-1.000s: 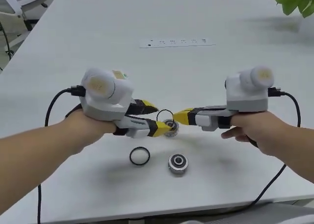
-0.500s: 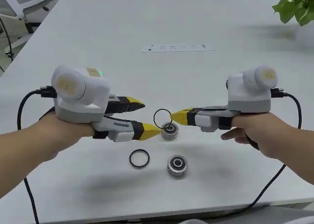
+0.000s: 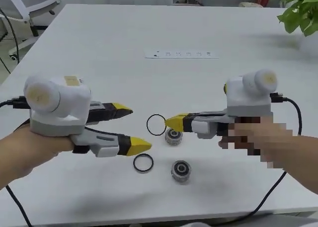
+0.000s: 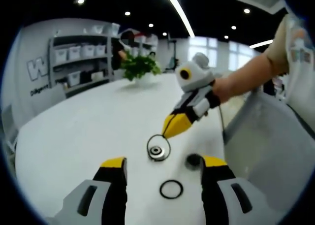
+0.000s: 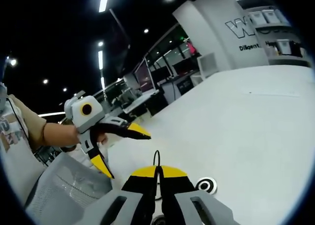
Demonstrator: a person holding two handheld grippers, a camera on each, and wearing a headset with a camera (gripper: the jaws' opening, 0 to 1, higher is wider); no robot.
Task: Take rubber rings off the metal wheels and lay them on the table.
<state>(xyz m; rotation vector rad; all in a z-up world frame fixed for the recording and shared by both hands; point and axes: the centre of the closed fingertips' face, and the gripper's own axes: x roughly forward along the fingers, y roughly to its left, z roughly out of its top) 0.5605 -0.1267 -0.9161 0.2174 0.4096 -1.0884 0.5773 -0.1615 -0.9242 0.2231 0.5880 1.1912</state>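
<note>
Rubber ring (image 3: 156, 124) now hangs free from the pinched tips of the right gripper (image 3: 169, 122), whose jaws are closed on its edge. The ring dangles just ahead of those tips and above the table (image 3: 99, 48). A second ago it was still looped at the metal wheel (image 3: 173, 136), with the left gripper (image 3: 139, 127) pressed in against that wheel. Since then the left gripper has drawn back toward the person and stands well apart from both ring and wheel, its jaws spread wide and empty. The wheel sits alone on the table just under and behind the right gripper's tips; in the left gripper view the ring hangs in front of it rather than around it. That suggests the pull-off is done for this wheel, and what remains is to lower the ring and let it go. A second ring (image 3: 143, 163) already lies flat below the left gripper's lower jaw, with a second wheel (image 3: 181, 171) near it, probably stripped too, though it is too small to be sure.
</note>
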